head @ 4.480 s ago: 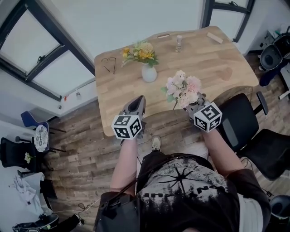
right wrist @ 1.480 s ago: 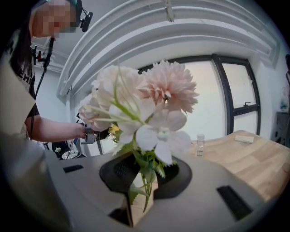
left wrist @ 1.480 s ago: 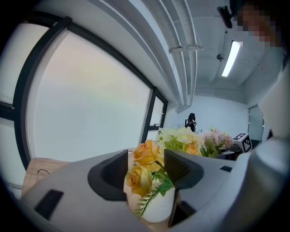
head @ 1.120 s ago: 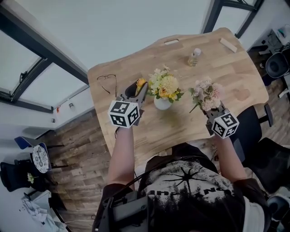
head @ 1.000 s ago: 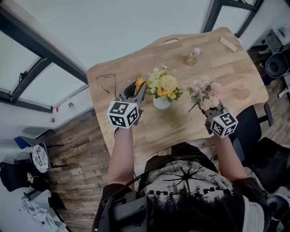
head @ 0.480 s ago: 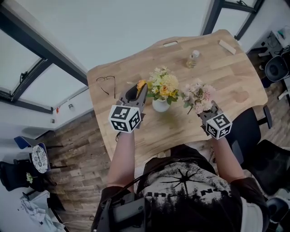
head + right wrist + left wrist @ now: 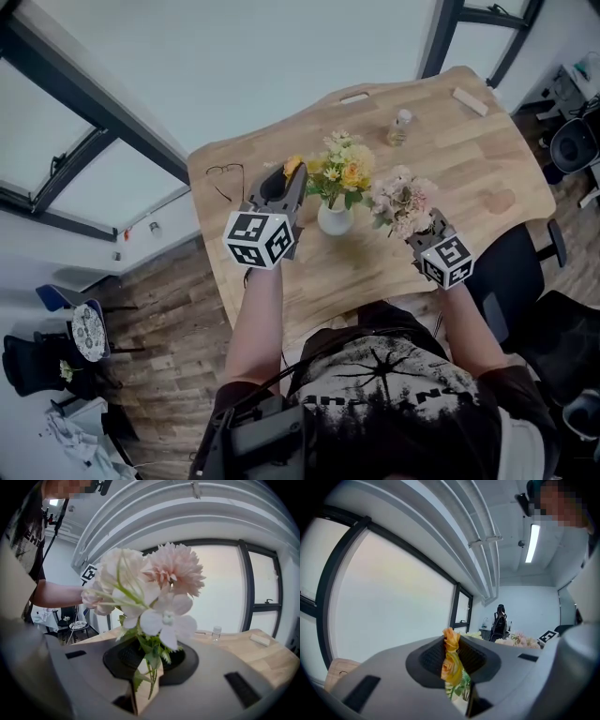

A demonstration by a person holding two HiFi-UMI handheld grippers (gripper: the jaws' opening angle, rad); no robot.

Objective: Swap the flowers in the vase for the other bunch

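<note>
Since the earlier frame the pink bunch [image 7: 398, 197] has been brought in from the right to just beside the vase [image 7: 335, 221]. The jaws of the left gripper [image 7: 289, 178] have just been closing on an orange bloom [image 7: 293, 167] at the edge of the yellow bunch [image 7: 342, 169].

In the head view that bunch's stems are seen running down into the vase on the table [image 7: 469, 159]. The right gripper [image 7: 419, 225] is held near, apart from the vase.

In the left gripper view the jaws are seen nearly together, with the bloom pinched between them. The hold is judged weak, since a head rather than the stems is gripped. A slow, straight upward draw is called for until the stems are clear of the mouth.

In the right gripper view the jaws are clamped on the pink bunch's green stems, with the blooms upright. This bunch is best kept aside until the vase is emptied.
</note>
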